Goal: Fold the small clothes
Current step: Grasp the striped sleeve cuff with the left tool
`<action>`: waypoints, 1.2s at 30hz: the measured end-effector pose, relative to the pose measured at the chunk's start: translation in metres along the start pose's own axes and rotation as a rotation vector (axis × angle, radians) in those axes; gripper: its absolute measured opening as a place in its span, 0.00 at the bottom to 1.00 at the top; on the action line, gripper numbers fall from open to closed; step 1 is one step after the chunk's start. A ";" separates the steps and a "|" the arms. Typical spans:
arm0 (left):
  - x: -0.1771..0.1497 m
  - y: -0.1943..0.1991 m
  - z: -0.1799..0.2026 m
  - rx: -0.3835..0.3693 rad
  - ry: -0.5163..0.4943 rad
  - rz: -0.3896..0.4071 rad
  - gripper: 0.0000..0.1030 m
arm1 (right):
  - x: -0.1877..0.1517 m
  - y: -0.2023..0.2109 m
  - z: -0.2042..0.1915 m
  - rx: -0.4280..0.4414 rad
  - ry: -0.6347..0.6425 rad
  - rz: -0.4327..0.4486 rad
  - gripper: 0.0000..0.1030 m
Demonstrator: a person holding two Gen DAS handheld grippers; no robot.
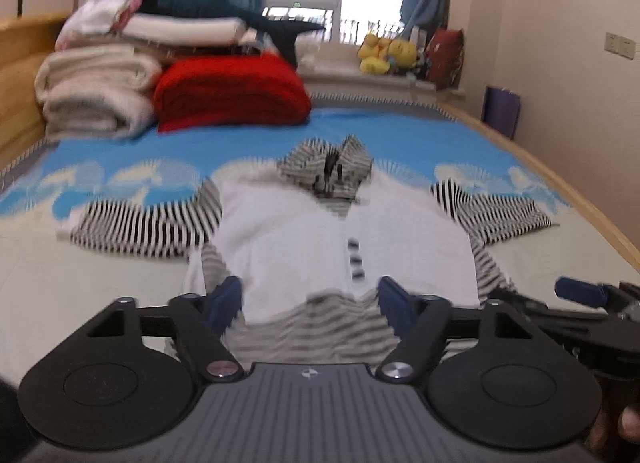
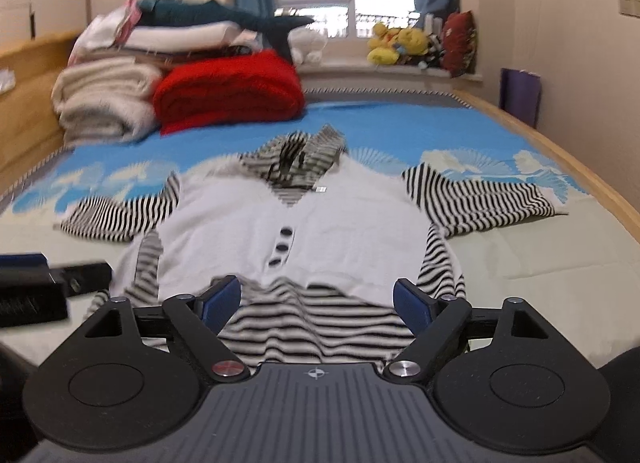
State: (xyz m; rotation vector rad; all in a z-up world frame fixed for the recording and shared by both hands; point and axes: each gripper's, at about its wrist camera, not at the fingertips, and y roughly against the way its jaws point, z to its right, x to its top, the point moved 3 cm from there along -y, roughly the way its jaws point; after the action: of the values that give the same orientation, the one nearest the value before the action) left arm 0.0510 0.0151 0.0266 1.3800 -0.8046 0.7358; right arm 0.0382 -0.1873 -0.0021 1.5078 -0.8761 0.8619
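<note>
Fingers first: left gripper point(image 1: 310, 299) fingers spread, nothing pinched; striped hem sits in the gap btwn them but pads not pressing on it. Right gripper point(image 2: 318, 299) fingers spread wide too, empty, hem also in the gap. Both hang low over near end of the garment, side by side; right gripper's blue tip shows at the edge of left wrist view, left gripper at the edge of right wrist view.

Task item: small sweater point(image 2: 288, 223), white front w/ dark buttons point(image 2: 282, 247), b/w striped sleeves, hood/collar at far end. Lies face up, roughly flat on the bed point(image 2: 520, 263), both sleeves out to the sides. Bottom hem bunched/rippled nearest the grippers. Not yet folded, by the look of it.

Bkgd: red blanket point(image 2: 228, 87) and cream blankets point(image 2: 104, 99) stacked at far left of bed, well apart from sweater. Yellow plush toys point(image 2: 396, 43) on the sill.

Risks from here (judgement):
- Hem is wavy, so a pinch may catch the top layer only → front lifts, back stays, fold goes crooked.
- Uneven grab L vs R → fold line skews, sleeves drag in lopsided.
- Pinching too deep could snag the bedsheet along w/ the knit.
- Sleeves spread wide; folding the body up first likely leaves them trailing out.
- Both views soft/blurred, so exact pad-to-cloth contact hard to confirm.
</note>
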 end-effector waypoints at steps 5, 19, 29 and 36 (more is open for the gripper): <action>0.036 -0.029 -0.015 -0.010 -0.021 0.035 0.41 | 0.002 -0.013 0.005 -0.023 -0.044 -0.059 0.82; 0.134 -0.208 -0.168 0.177 0.118 0.042 0.42 | 0.038 -0.045 0.010 -0.031 0.064 -0.120 0.82; 0.078 -0.289 -0.329 0.531 0.424 -0.217 0.39 | 0.148 -0.175 -0.028 0.174 0.103 -0.069 0.58; 0.042 -0.307 -0.405 0.589 0.698 -0.267 0.49 | 0.139 -0.260 -0.049 0.211 0.112 -0.166 0.59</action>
State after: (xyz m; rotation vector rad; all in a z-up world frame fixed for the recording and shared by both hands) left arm 0.3544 0.3996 -0.1137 1.5471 0.1652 1.1988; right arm 0.3300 -0.1248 0.0090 1.6709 -0.5836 0.9281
